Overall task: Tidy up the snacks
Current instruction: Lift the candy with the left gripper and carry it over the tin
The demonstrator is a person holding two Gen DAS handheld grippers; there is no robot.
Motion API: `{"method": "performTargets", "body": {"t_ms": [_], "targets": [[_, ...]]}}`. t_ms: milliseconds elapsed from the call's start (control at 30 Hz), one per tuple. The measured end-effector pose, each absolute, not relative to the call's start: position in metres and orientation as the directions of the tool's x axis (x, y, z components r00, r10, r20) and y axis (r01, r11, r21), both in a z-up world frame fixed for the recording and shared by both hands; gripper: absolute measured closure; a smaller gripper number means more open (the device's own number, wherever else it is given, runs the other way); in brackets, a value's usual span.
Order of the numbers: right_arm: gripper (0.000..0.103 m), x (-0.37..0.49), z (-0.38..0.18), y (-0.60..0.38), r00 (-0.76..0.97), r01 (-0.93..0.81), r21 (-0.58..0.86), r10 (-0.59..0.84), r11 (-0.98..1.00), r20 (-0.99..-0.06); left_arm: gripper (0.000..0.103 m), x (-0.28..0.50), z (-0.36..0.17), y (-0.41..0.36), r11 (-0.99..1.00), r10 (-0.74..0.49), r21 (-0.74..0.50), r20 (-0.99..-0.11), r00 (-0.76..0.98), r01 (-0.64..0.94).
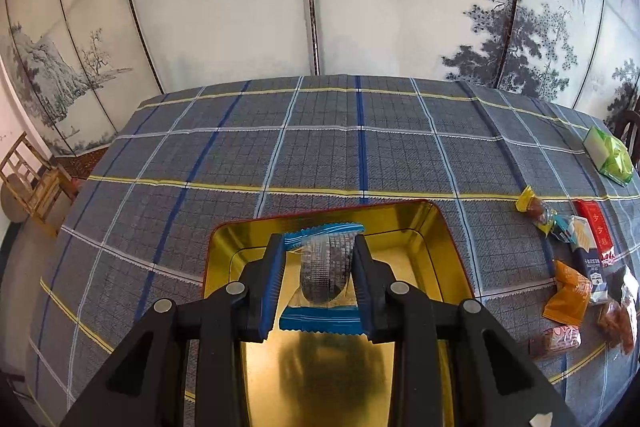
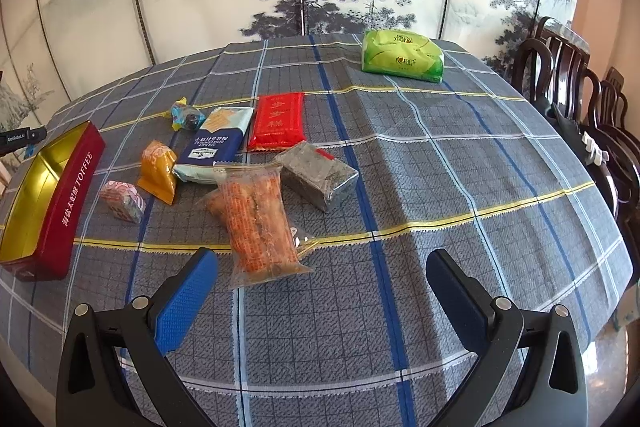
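Between left fingers (image 1: 276, 275), blue-edged snack packet (image 1: 326, 267), over gold tin (image 1: 440, 259)

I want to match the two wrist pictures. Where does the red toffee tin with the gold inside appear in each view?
Left wrist view: the toffee tin fills the lower centre, under the left gripper, which holds a blue-edged snack packet.
Right wrist view: it lies at the far left edge, red side showing.
Shared landmark: the orange snack packet beside the tin.

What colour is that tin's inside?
Shiny gold inside the tin, red outside; left wrist view shows it best.
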State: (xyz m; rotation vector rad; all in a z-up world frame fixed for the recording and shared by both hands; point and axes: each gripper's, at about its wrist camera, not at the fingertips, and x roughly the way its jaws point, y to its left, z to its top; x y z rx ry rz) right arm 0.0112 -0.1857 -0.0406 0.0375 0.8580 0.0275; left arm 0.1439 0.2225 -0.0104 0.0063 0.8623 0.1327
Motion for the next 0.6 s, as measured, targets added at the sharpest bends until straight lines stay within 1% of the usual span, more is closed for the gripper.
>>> {"method": "performTargets", "body": {"t_ms": [233, 600], "targets": [[0.0, 0.011, -0.041, -0.183, 0.653, -0.014, 0.036, 0.036, 0.999, -0.757, 0.074, 0.153, -0.029, 0.229, 0.99, 0.111, 0.039, -0.803, 0.586, -0.134], [0.0, 0.011, -0.045, -0.181, 0.647, -0.014, 0.028, 0.031, 1.0, -0.762, 0.074, 0.164, -0.044, 0.233, 0.987, 0.124, 0.049, -0.844, 0.522, -0.155]]}}
